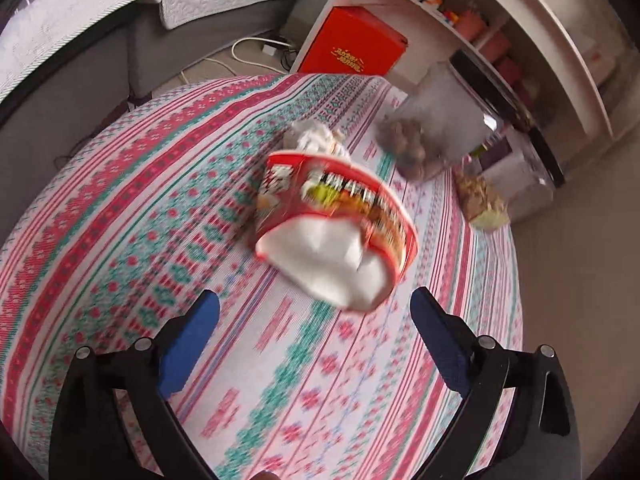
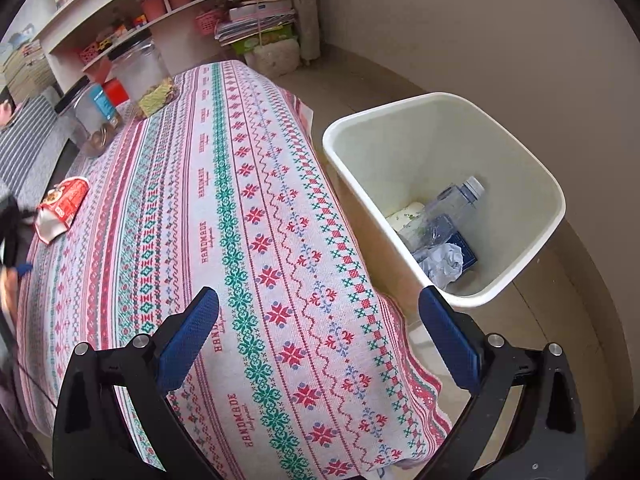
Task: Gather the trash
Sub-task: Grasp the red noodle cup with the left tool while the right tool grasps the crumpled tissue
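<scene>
Left gripper [image 1: 316,316]: jaws spread wide, holding nothing, hovering over the patterned tablecloth [image 1: 120,220] just short of the red snack wrapper [image 1: 332,216]. The left wrist view is motion-blurred.

Red snack wrapper: crumpled, torn open with its white lining showing, lying near the middle of the table; seen from the right wrist view it sits toward the far left edge [image 2: 62,208]. A ball of crumpled white paper [image 1: 318,138] lies touching or just behind it; which, I cannot tell.

Clear jars with black lids [image 1: 436,136]: standing along the far edge, near the wrapper but apart from it. Not trash, by the look of them.

Right gripper [image 2: 320,316]: jaws equally wide, nothing held, above the table's near right corner.

White bin [image 2: 440,200]: on the floor just beside the table's right edge, already holding a plastic bottle [image 2: 448,208], crumpled paper [image 2: 444,264] and a dark blue item.

Handling note: the wrapper is thin and flat, so I would straddle its raised, puckered middle, pinching the foil and not the cloth beneath. Steady the approach first. The paper ball wants a separate pick, and both must travel across the table to the bin.
</scene>
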`<state>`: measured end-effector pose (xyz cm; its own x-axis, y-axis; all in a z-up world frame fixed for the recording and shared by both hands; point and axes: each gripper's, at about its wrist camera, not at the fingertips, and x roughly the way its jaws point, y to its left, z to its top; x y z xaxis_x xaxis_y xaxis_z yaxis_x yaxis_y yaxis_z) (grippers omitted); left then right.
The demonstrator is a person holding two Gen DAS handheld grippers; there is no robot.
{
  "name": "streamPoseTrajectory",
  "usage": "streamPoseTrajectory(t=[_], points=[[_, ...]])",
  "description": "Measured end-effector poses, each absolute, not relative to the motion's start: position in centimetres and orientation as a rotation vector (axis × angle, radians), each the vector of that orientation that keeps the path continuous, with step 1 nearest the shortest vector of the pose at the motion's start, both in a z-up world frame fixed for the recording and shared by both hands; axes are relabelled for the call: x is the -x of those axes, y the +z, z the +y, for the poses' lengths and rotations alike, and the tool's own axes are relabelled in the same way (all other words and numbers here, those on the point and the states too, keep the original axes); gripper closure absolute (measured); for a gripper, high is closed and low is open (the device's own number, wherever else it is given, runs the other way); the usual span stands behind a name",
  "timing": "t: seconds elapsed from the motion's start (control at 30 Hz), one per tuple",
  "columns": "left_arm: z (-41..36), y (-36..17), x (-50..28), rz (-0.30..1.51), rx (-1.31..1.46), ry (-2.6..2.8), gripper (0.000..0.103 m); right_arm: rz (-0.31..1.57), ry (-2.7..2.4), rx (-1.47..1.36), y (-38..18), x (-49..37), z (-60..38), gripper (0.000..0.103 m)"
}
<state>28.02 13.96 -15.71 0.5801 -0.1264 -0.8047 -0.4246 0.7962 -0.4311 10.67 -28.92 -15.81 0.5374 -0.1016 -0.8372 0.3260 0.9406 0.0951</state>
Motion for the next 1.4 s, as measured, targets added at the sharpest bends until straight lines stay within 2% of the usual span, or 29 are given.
streamPoseTrajectory(t=[0.1,0.33,0.53,0.8,0.93,1.1,1.4], points=[[14.0,-15.7,-30.2,0.934,0.689,0.234,0.007,0.981,-0.268,-0.253,-15.9,-11.0,-29.5,0.007],[15.0,-19.2,-34.7,1.062,0.854,0.278,0.007,1.004,-0.284,-0.265,-16.7,-12.0,-30.7,0.007],[11.7,-18.9,-34.5,1.074,0.626,0.086,0.012,1.017,-0.27,-0.284,-17.4,-12.2,-30.6,0.007],[7.6,-18.5,-26.9,1.112,0.433,-0.146,0.013,0.996,-0.234,-0.277,-16.6,-11.7,-29.2,0.007],[7.9,-17.9,-22.5,1.098,0.364,-0.152,0.013,0.979,-0.202,-0.256,-15.8,-12.3,-27.7,0.007],[11.6,-17.1,-17.9,1.078,0.314,-0.085,0.013,0.965,-0.109,-0.162,-14.5,-15.1,-22.4,0.007],[19.6,-15.6,-14.1,1.005,0.343,0.068,0.014,0.848,0.151,0.07,-11.6,-24.9,-5.7,0.007]])
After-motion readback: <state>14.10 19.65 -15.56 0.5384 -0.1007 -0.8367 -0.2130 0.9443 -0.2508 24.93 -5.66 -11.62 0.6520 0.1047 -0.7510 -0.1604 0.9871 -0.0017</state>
